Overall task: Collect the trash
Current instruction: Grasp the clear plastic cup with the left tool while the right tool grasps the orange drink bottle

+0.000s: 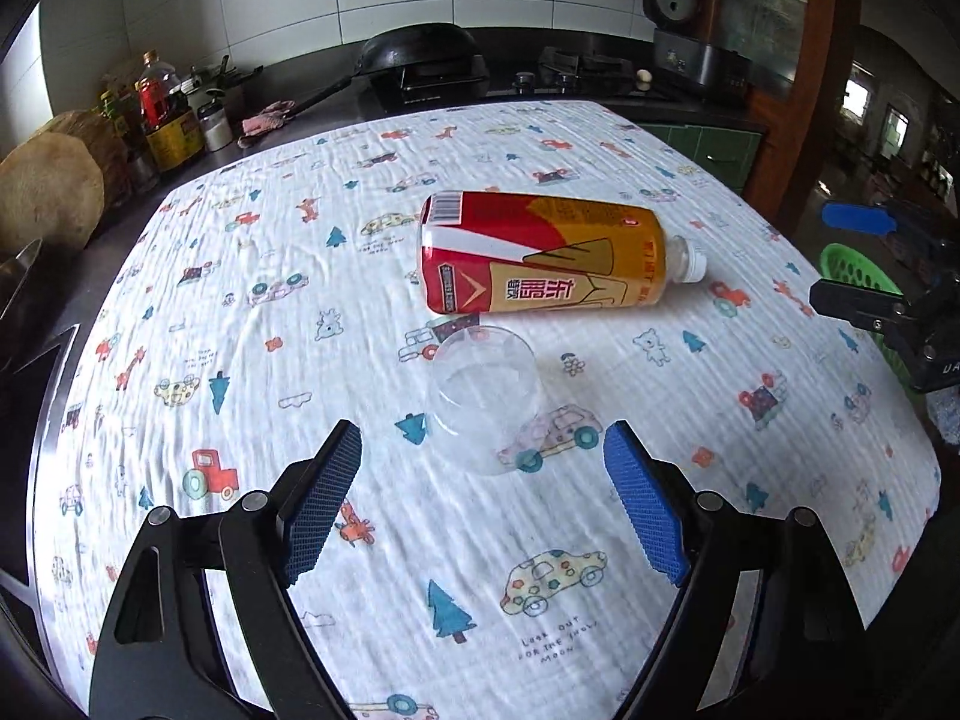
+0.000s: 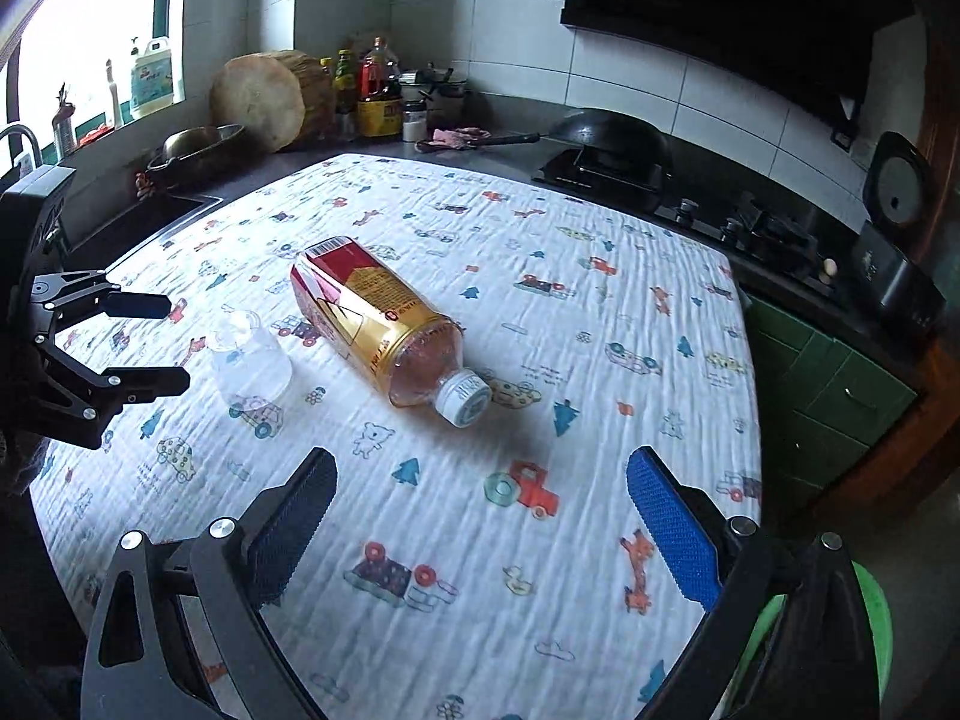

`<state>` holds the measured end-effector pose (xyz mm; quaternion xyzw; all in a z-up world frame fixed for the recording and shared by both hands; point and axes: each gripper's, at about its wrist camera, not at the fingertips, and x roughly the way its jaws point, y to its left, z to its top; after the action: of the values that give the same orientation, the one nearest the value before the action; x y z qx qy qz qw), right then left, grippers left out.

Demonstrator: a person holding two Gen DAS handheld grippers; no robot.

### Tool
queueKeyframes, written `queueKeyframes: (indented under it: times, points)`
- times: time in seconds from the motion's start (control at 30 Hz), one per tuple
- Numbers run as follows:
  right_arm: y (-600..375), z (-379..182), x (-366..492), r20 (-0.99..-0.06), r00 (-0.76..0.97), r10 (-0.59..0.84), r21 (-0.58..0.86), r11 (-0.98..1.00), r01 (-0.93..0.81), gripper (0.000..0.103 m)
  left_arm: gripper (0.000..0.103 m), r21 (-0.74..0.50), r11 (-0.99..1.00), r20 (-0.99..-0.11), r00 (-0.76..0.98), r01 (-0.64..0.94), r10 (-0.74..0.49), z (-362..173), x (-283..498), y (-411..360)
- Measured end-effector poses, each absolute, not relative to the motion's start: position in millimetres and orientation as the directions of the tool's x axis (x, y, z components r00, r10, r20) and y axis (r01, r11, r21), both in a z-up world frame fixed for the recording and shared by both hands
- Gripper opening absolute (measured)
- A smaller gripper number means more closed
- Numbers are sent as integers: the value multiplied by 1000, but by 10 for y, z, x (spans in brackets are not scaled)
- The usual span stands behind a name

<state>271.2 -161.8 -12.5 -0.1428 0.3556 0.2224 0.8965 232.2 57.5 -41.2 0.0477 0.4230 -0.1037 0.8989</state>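
A red and gold drink bottle (image 1: 540,255) with a white cap lies on its side on the patterned tablecloth (image 1: 300,312); it also shows in the right wrist view (image 2: 384,330). A clear plastic cup (image 1: 486,390) lies on its side just in front of the bottle, also in the right wrist view (image 2: 252,360). My left gripper (image 1: 483,450) is open and empty, just short of the cup; it also shows in the right wrist view (image 2: 162,339). My right gripper (image 2: 480,480) is open and empty, a little short of the bottle's cap; it shows in the left wrist view (image 1: 864,258).
A green basket (image 1: 858,270) sits off the table's right side, also low in the right wrist view (image 2: 870,606). Behind the table a counter holds a wok (image 1: 420,48) on a stove, condiment bottles (image 1: 162,114), a wooden chopping block (image 1: 54,180) and a rice cooker (image 1: 690,30).
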Motion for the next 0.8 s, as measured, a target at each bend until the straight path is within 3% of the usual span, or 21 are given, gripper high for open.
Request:
queueKeyframes:
  times: [0.5,0.8]
  points:
    - [-1119,-289,3246,-751,565,341,-119,773,-624,94,79,-103,962,-802,550,253,-231,-780,2706,563]
    - [-867,-438,3534,-785,520,336,-143,720,-680,94,63,-128,953,-801,538,275,-263,-847,2765,592]
